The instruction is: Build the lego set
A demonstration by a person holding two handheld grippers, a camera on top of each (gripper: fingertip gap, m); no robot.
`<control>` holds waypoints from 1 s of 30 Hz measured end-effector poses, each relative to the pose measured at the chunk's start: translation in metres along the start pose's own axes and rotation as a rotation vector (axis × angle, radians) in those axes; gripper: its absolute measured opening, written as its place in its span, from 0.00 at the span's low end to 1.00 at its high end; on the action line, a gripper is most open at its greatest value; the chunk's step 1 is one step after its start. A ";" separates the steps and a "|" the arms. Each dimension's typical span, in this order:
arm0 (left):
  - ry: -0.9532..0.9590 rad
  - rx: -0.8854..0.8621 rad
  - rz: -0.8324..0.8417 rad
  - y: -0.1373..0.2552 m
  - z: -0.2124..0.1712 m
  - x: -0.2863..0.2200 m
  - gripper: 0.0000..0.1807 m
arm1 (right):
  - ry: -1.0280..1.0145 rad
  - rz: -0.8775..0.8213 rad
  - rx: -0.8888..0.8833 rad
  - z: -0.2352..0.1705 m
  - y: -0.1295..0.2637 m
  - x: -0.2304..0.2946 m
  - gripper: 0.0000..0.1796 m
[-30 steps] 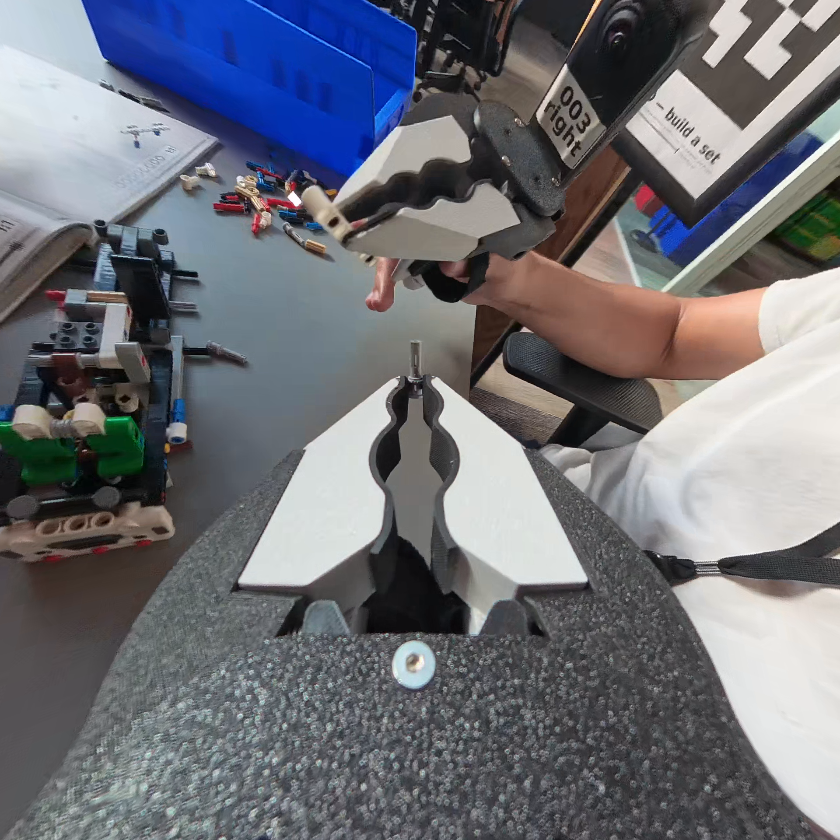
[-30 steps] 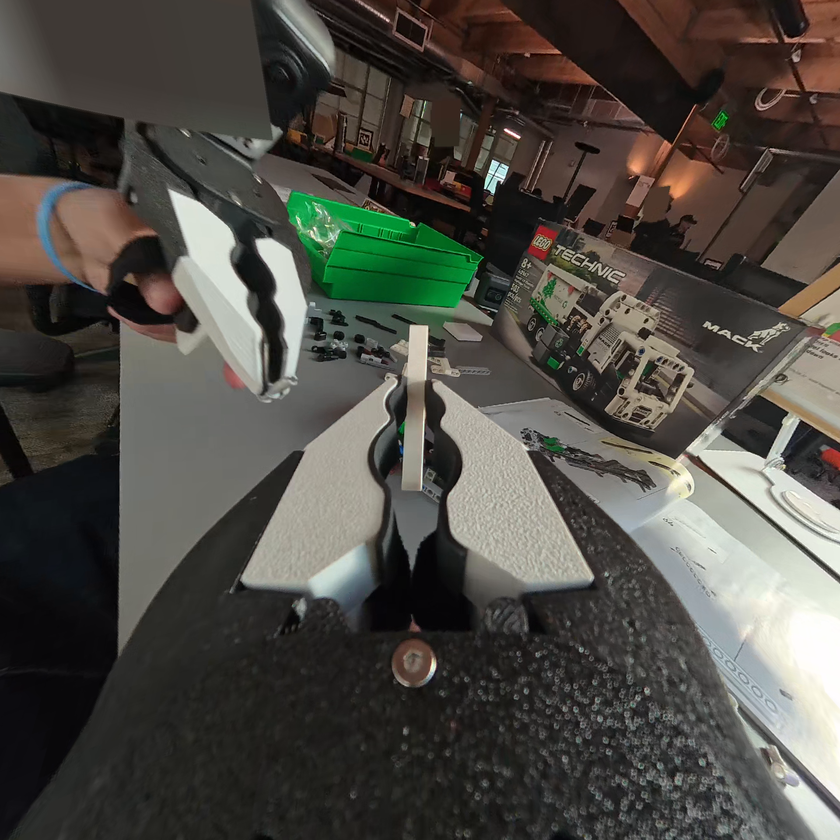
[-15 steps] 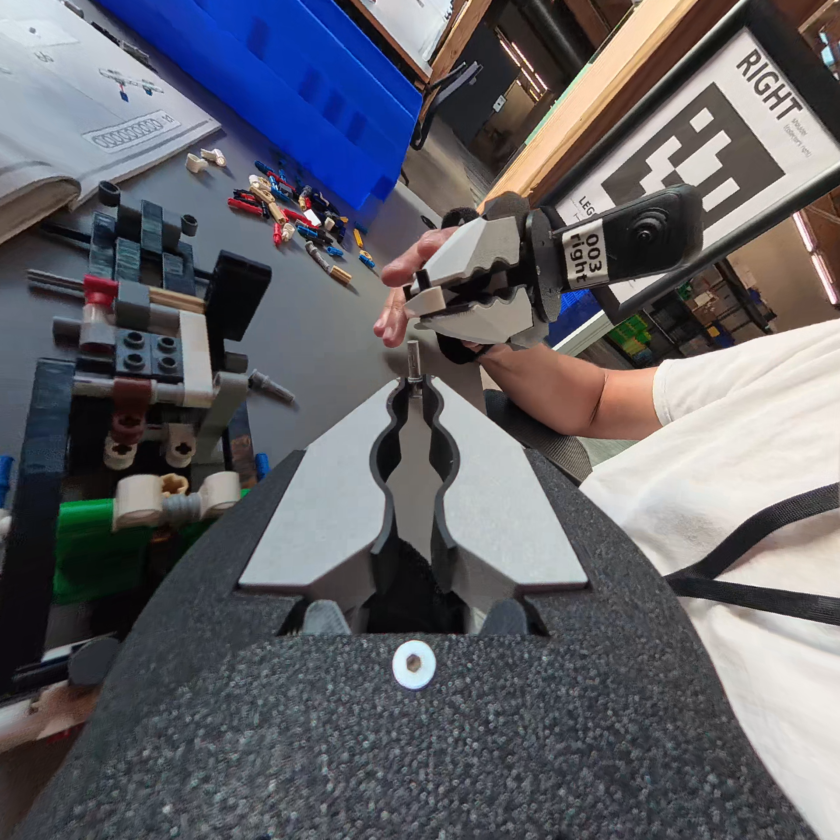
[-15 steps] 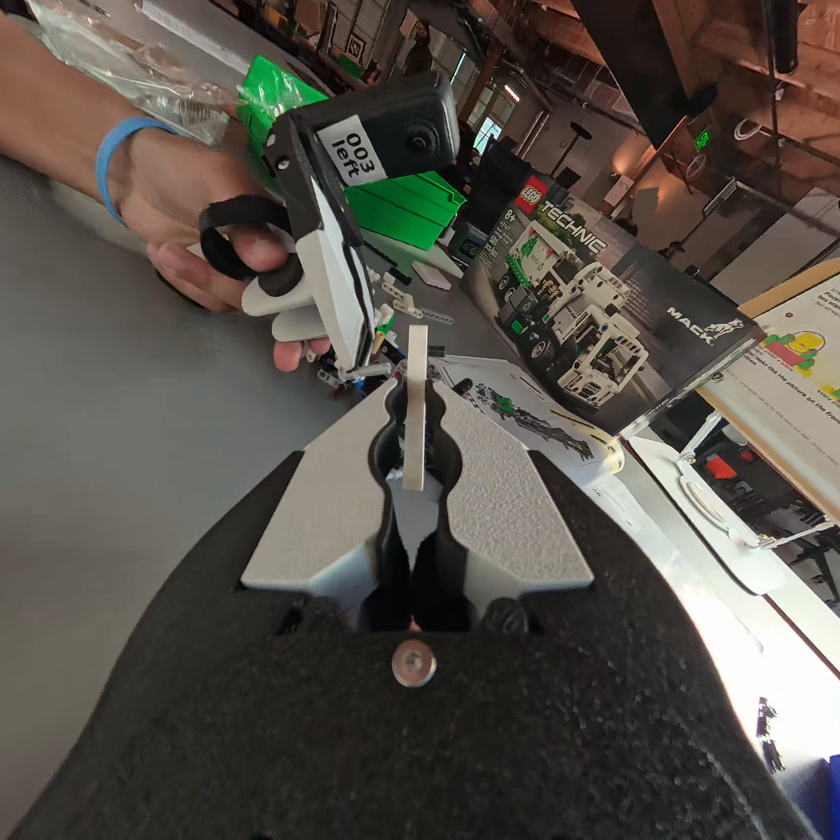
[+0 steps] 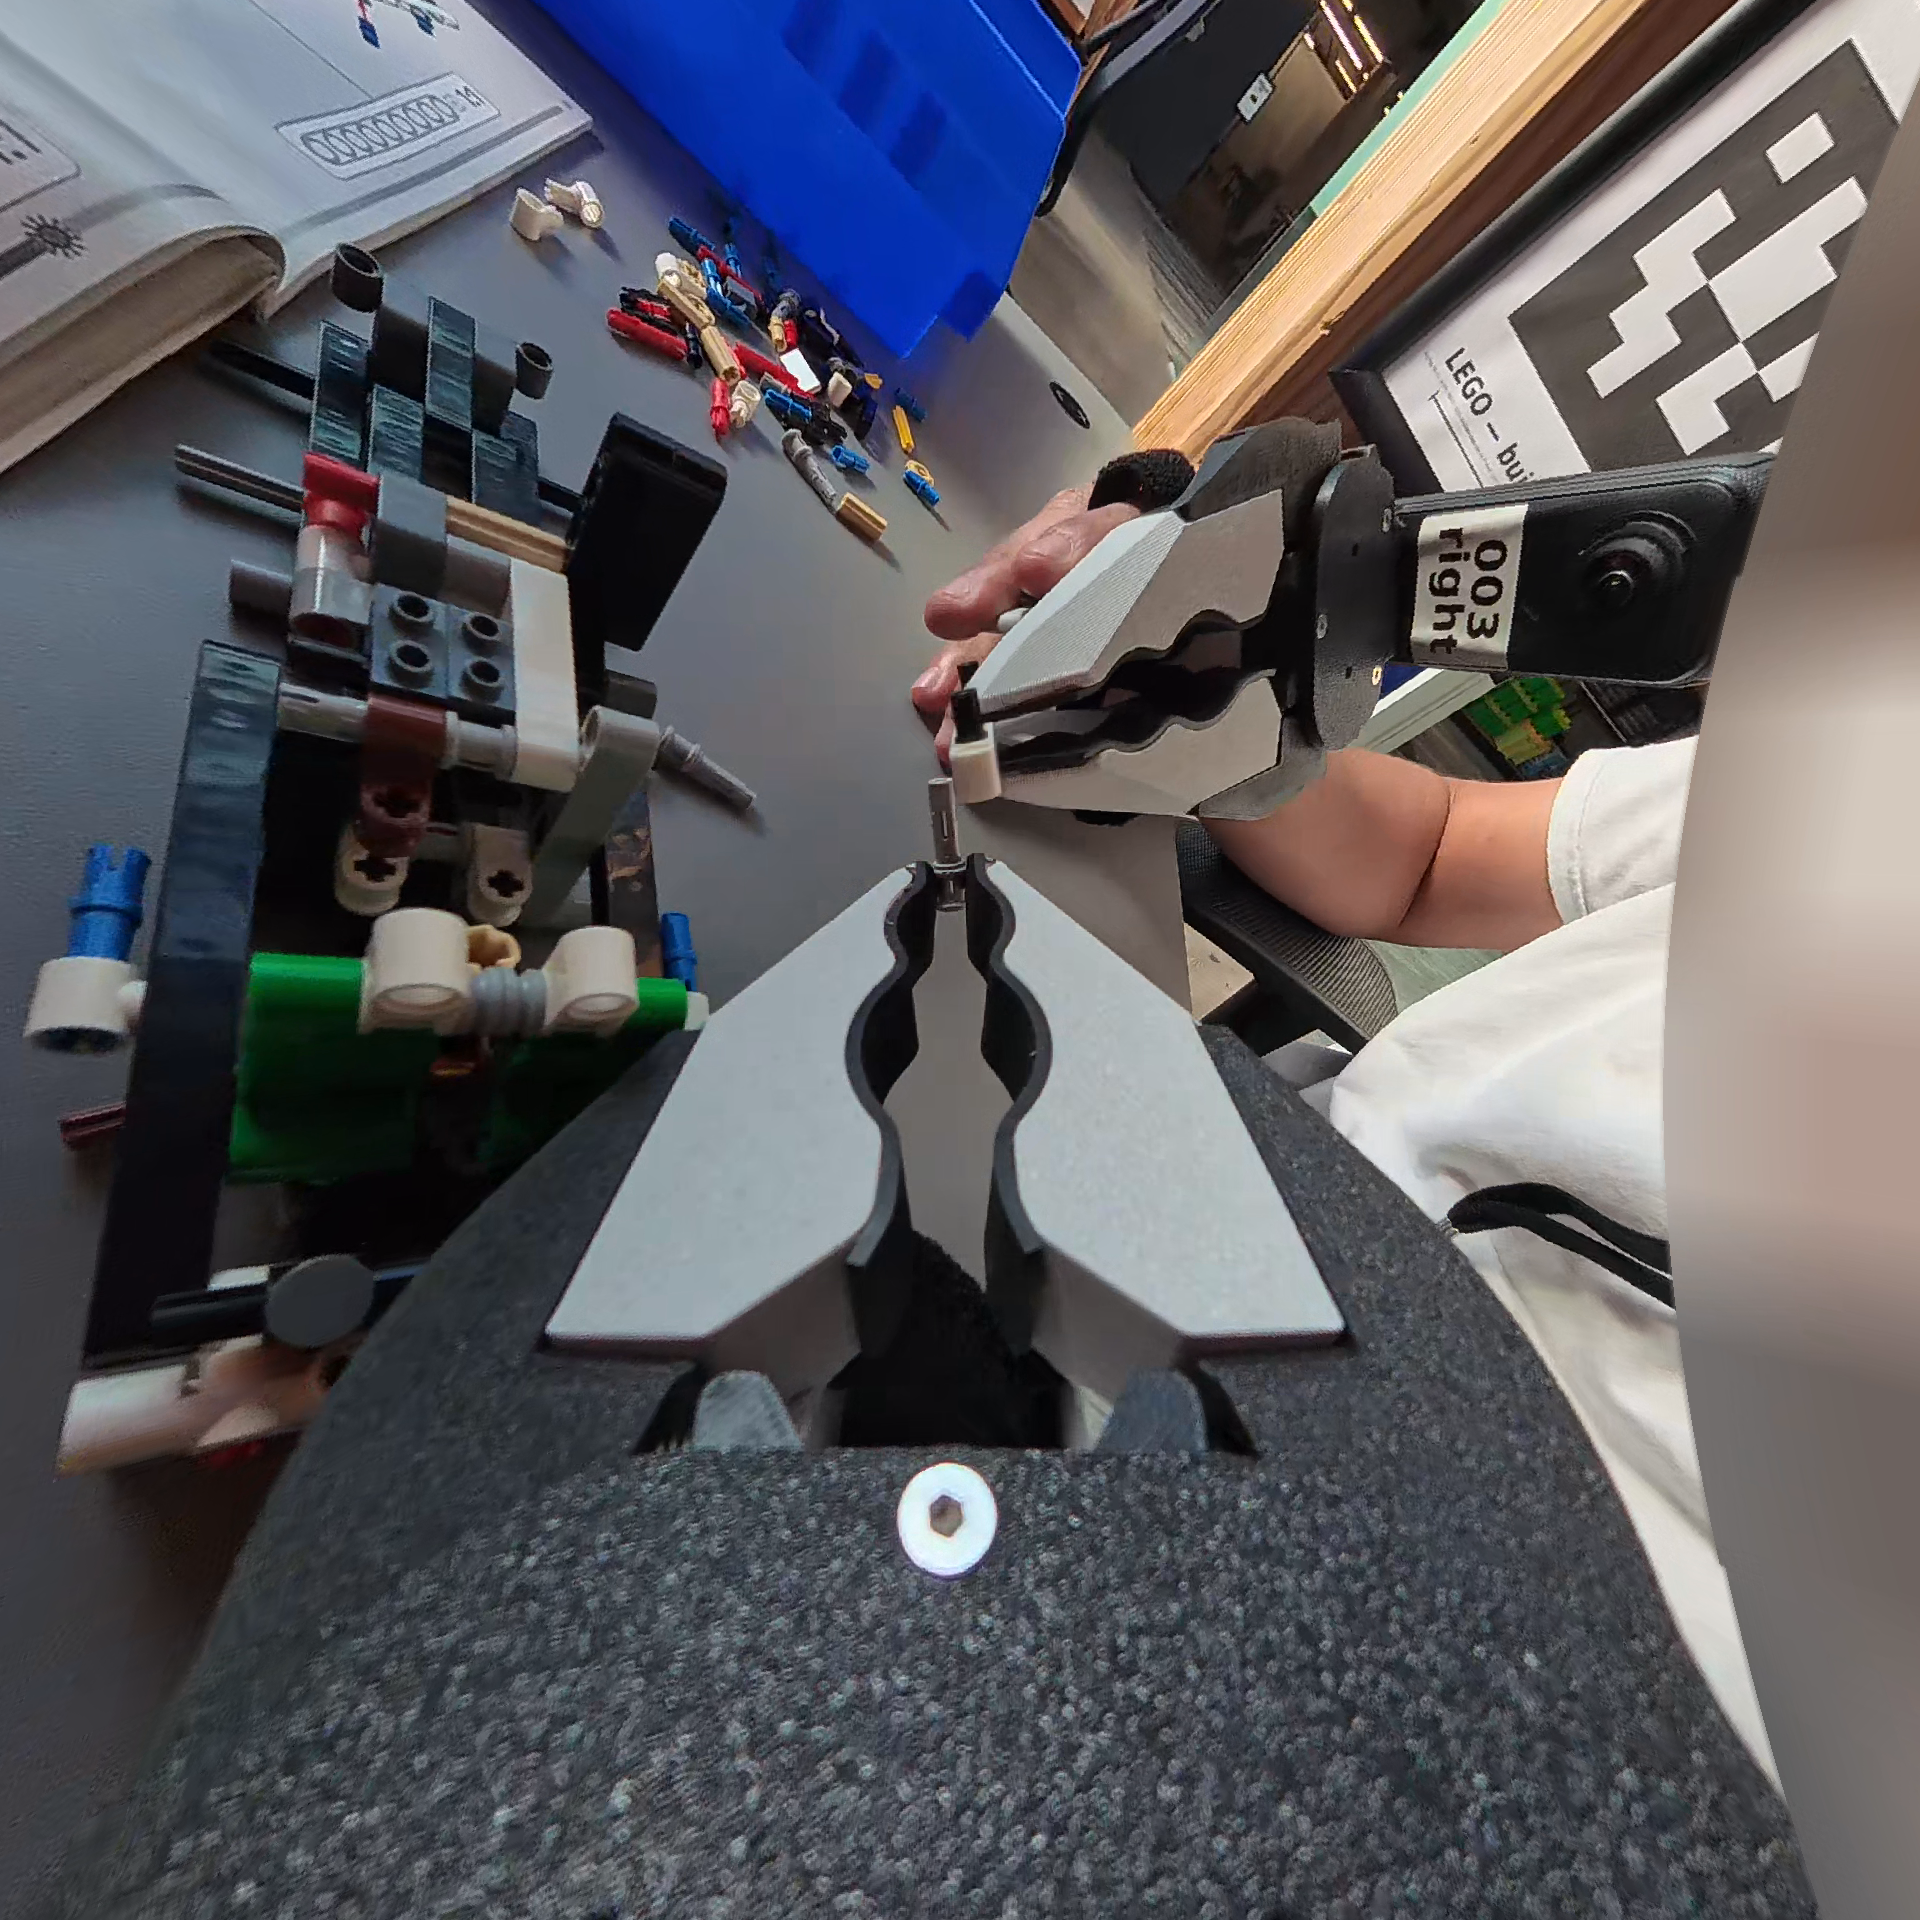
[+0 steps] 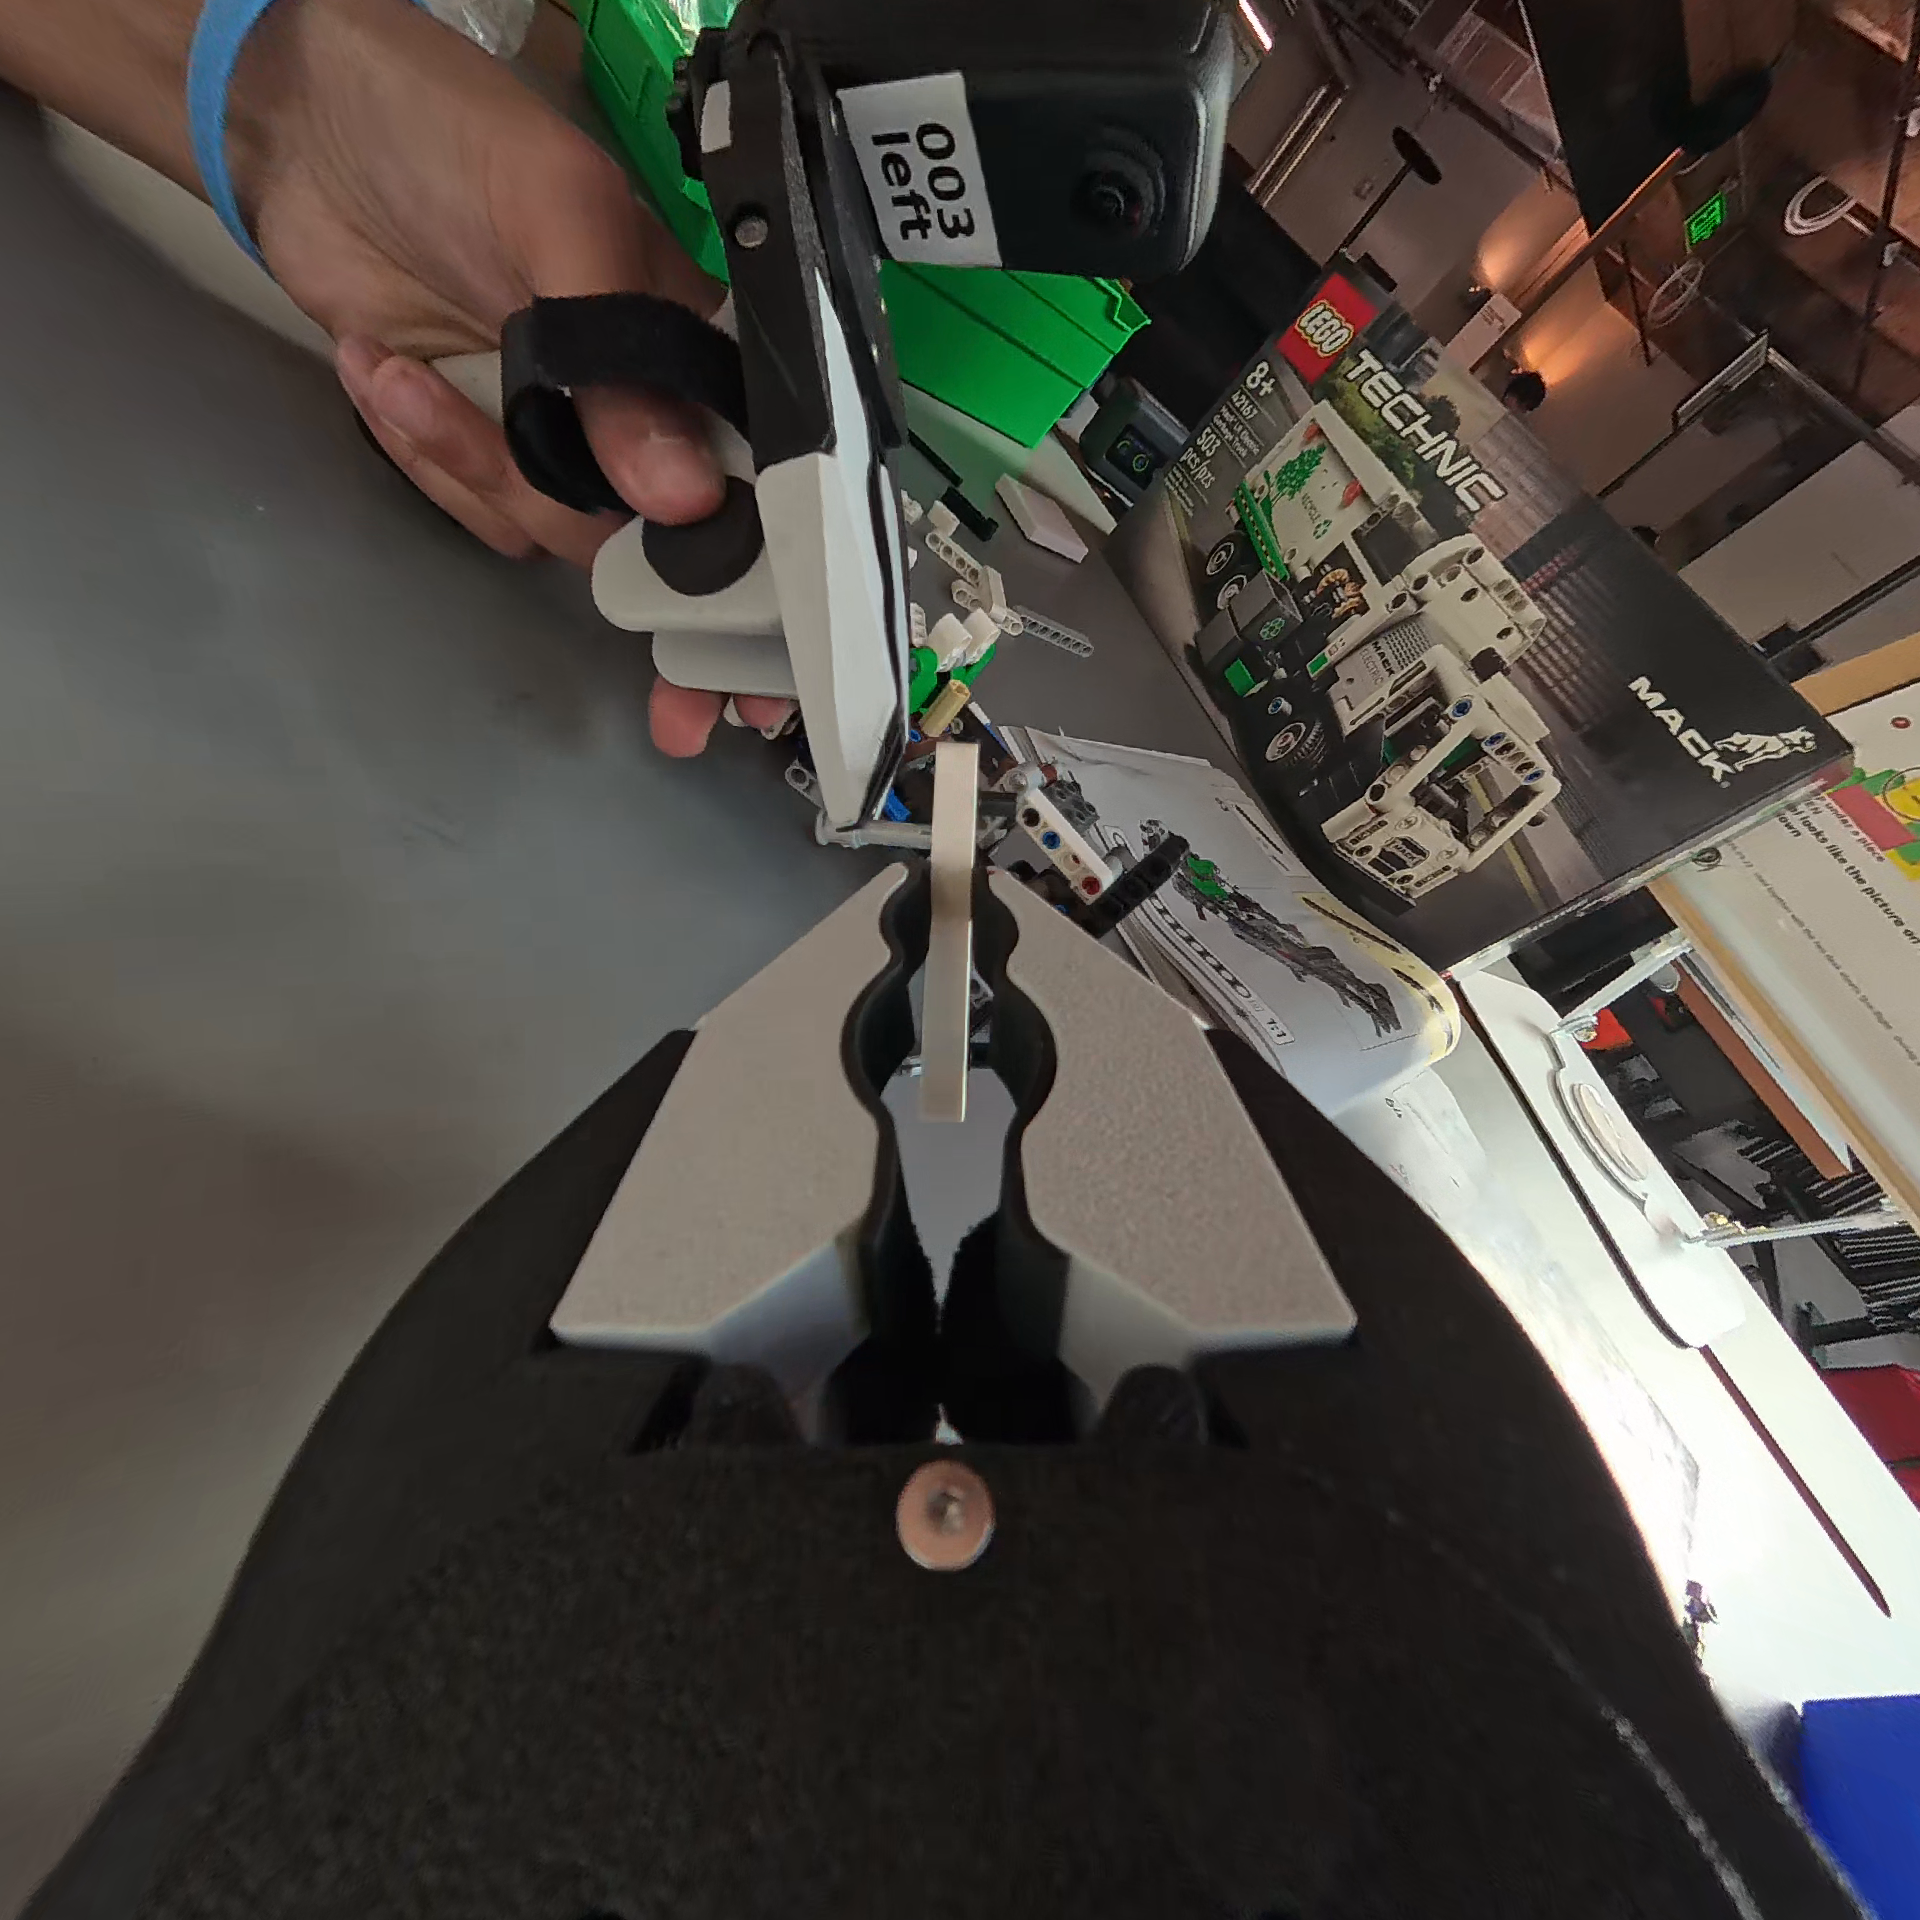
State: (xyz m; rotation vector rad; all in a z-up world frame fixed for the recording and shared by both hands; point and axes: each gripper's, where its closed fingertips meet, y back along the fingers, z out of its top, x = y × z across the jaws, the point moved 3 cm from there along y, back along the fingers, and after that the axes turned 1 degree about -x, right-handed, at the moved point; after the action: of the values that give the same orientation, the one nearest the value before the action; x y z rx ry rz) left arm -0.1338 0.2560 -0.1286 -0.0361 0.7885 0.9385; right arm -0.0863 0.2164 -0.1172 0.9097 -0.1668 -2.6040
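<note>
Pin (image 5: 942, 831) btwn left gripper (image 5: 945, 873) jaws

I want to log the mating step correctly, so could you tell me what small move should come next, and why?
Probably ease the left tool forward so its grey pin enters the white beam held by the right tool. The pin tip sits just short of the beam's end and looks nearly aligned, though whether a hole faces it cannot be told.

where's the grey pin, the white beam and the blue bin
grey pin (image 5: 942, 826), left wrist view, on its free shaft above the fingertips
white beam (image 6: 952, 935), right wrist view, mid-length on its narrow edge
blue bin (image 5: 831, 156), left wrist view, on its side wall
</note>
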 end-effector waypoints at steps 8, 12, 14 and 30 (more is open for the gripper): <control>-0.027 0.026 0.007 -0.003 -0.003 -0.002 0.02 | -0.006 -0.015 0.060 -0.005 -0.005 0.000 0.03; -0.021 0.025 0.020 -0.003 -0.003 0.000 0.02 | 0.002 -0.003 0.054 -0.004 -0.005 0.003 0.03; -0.023 0.026 0.023 -0.003 -0.003 0.000 0.02 | -0.003 0.000 0.051 -0.003 -0.005 0.003 0.03; -0.004 0.014 0.032 -0.002 -0.003 0.001 0.02 | -0.031 -0.006 0.082 -0.006 -0.005 0.004 0.03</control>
State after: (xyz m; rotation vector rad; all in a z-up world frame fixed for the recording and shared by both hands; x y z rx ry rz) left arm -0.1332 0.2544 -0.1319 -0.0092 0.7941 0.9629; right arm -0.0871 0.2198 -0.1248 0.8987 -0.2812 -2.6346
